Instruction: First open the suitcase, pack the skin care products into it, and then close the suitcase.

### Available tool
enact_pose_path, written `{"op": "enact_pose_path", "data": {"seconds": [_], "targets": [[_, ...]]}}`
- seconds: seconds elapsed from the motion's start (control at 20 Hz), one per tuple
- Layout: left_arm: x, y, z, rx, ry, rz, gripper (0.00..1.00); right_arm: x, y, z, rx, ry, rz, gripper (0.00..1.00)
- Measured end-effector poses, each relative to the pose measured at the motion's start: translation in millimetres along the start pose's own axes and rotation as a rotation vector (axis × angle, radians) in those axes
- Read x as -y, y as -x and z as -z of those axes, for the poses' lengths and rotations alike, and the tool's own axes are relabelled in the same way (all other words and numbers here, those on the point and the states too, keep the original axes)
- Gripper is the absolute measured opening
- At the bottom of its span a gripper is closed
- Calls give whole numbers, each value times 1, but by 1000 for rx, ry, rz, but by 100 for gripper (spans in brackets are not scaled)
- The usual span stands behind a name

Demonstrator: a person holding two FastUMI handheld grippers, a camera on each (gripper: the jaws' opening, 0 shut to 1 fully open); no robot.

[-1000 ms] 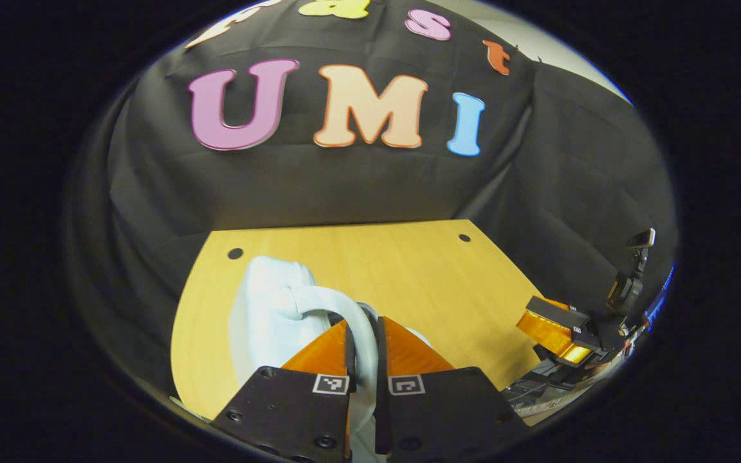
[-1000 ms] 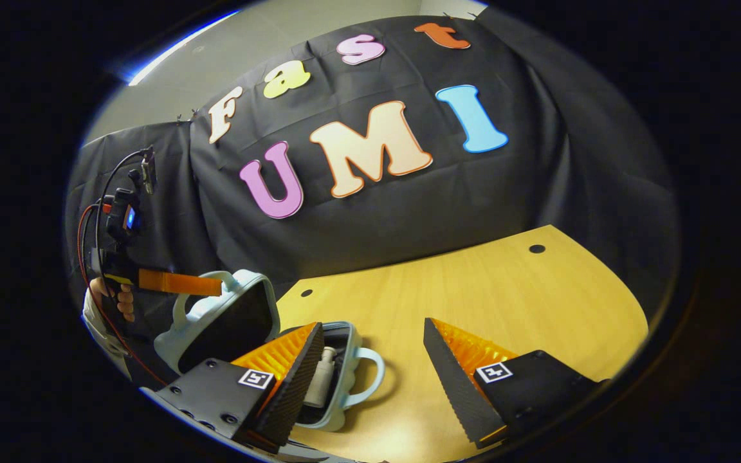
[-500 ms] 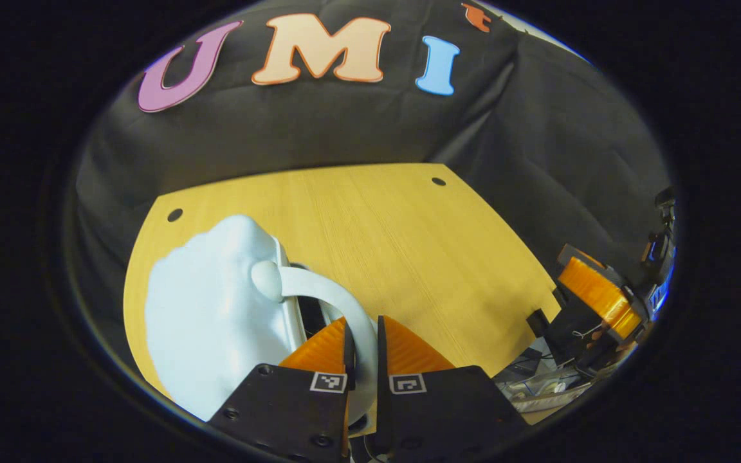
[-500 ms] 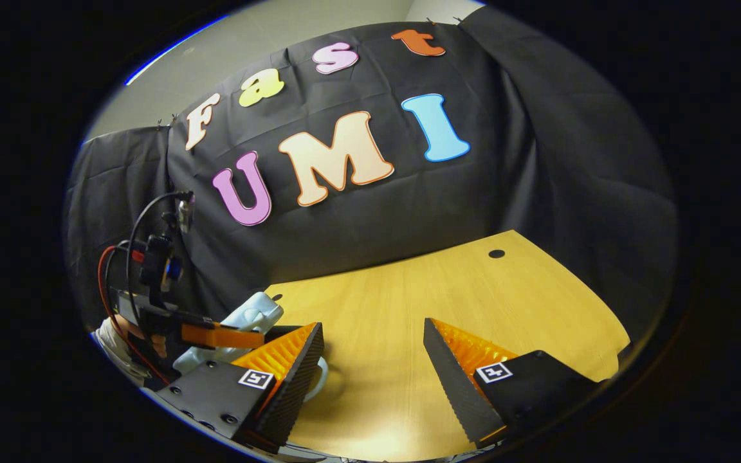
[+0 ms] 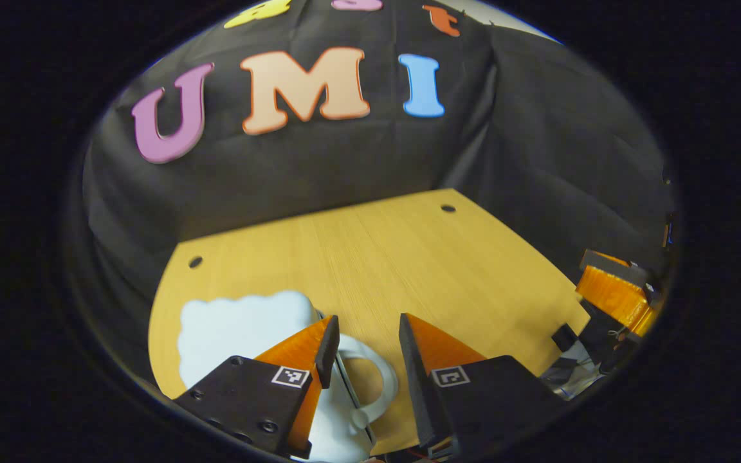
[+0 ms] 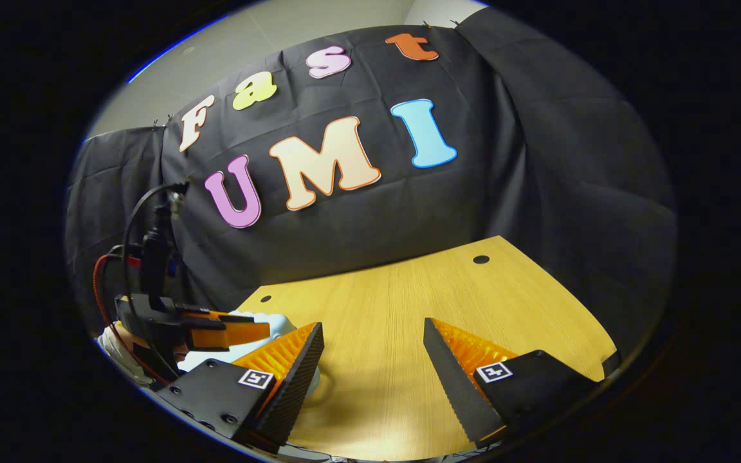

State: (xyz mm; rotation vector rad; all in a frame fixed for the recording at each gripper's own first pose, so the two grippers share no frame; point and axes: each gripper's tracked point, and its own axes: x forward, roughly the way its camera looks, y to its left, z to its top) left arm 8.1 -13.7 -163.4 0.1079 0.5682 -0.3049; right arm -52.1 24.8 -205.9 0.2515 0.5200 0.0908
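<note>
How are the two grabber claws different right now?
The left gripper hangs right over the pale blue suitcase, its fingers on either side of the handle without touching it; the right gripper has bare wooden table between its fingers. The left gripper sits beside the table's near left part; the right gripper is further right. Both are open, and neither holds anything.

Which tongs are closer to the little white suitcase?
The left tongs. They hang open right over the suitcase, by its handle. The right tongs are off to its side, open above the bare table.
</note>
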Motion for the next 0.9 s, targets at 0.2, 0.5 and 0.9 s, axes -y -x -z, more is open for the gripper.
{"op": "enact_pose_path", "data": {"seconds": [0.2, 0.5, 0.9], "targets": [[-18, 36, -75, 298, 1, -126, 79, -16, 2, -52, 124, 65, -12, 98], [-73, 67, -120, 424, -35, -276, 92, -63, 8, -124, 324, 187, -61, 98], [-99, 75, -122, 420, 30, -292, 90, -94, 7, -148, 400, 200, -93, 97]]}}
